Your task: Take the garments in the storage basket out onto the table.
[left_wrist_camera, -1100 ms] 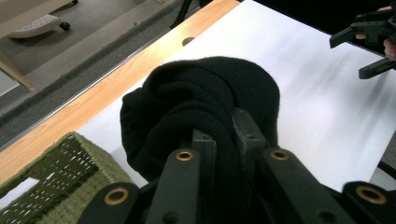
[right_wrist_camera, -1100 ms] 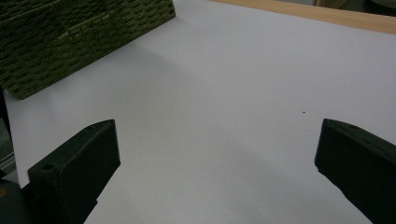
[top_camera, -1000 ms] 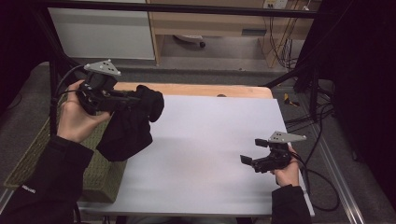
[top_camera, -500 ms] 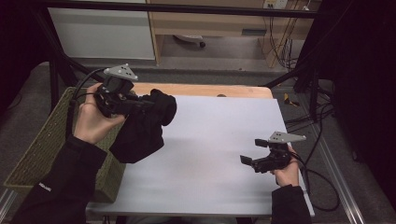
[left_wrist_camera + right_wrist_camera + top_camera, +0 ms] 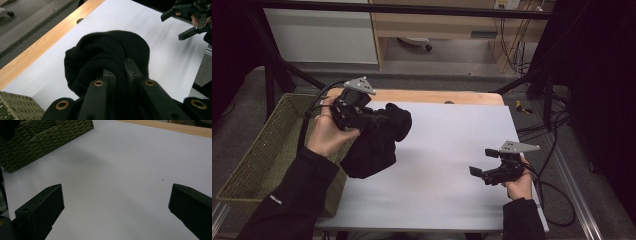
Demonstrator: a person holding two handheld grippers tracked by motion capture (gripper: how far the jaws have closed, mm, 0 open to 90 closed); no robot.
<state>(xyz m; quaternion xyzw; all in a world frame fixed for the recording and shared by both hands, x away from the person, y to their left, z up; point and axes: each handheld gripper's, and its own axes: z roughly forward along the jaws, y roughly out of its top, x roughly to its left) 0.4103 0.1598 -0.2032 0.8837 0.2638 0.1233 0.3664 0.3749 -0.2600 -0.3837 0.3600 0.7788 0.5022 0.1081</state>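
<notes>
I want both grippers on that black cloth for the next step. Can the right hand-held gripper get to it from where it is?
Probably yes. The right hand-held gripper stands open, and bare white table lies between it and the black cloth that the left hand-held gripper holds up.

The high view looks down on the white table [image 5: 452, 150]; both claw cameras skim it closely, sharing its surface.

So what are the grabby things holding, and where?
The left gripper pinches a black cloth by a bunched fold near its top. The right gripper is open, holding nothing.
</notes>
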